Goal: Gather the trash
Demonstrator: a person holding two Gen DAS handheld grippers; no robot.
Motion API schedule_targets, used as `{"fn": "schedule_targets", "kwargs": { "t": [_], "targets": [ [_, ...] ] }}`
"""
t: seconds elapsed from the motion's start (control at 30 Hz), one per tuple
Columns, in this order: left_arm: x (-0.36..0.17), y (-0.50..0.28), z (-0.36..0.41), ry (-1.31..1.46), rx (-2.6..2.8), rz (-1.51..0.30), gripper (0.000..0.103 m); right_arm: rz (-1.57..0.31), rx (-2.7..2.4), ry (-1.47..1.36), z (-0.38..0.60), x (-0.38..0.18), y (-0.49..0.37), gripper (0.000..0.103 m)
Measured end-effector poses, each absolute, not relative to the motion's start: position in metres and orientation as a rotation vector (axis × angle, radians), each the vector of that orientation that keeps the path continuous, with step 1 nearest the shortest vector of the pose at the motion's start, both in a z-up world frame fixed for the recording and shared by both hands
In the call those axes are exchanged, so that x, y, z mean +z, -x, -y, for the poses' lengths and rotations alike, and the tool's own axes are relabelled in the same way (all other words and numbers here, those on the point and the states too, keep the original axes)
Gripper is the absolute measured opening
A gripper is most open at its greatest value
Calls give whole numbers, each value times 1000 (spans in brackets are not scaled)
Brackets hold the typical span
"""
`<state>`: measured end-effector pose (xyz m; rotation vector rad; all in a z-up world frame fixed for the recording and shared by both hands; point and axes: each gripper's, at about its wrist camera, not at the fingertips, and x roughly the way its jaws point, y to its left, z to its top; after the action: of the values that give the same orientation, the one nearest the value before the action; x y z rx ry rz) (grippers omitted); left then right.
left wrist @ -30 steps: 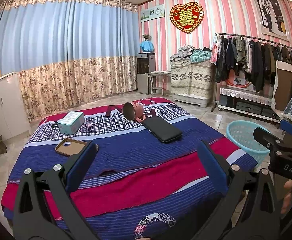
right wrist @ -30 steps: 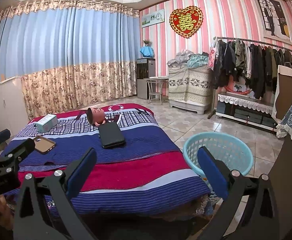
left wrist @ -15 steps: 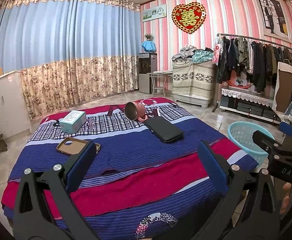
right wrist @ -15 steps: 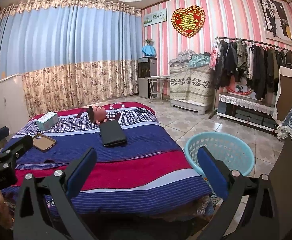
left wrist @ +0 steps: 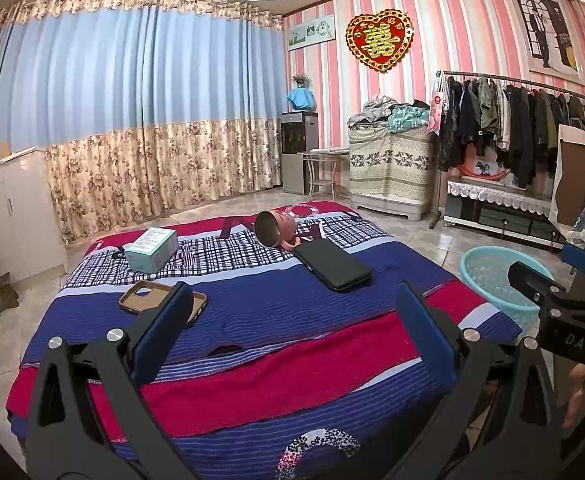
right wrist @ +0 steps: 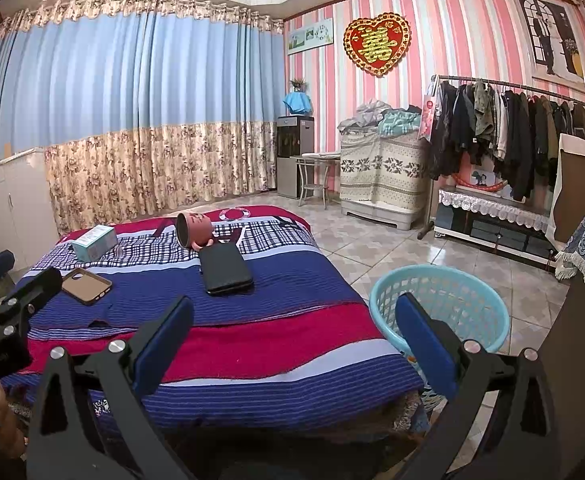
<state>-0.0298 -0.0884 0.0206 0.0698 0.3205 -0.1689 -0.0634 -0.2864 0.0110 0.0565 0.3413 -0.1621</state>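
On the striped bed lie a teal box, a brown phone case, a tipped pink mug and a black wallet-like case. A light-blue basket stands on the floor at the bed's right. My left gripper is open above the near part of the bed, holding nothing. My right gripper is open too, over the bed's right corner beside the basket.
White cabinets stand left of the bed. Curtains cover the far wall. A clothes rack, a covered chest and a low TV stand line the right side. Tiled floor lies between bed and rack.
Both views shifted only slightly; the bed items sit a touch higher and nearer in frame. Both grippers stay open and empty.
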Motion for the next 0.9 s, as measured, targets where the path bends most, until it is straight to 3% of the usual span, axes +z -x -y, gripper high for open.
{"fn": "schedule_targets", "kwargs": {
  "t": [0.9],
  "targets": [
    [21, 29, 87, -67, -164, -320, 98, -339, -158, -46, 287, 12, 62, 98]
  ]
}}
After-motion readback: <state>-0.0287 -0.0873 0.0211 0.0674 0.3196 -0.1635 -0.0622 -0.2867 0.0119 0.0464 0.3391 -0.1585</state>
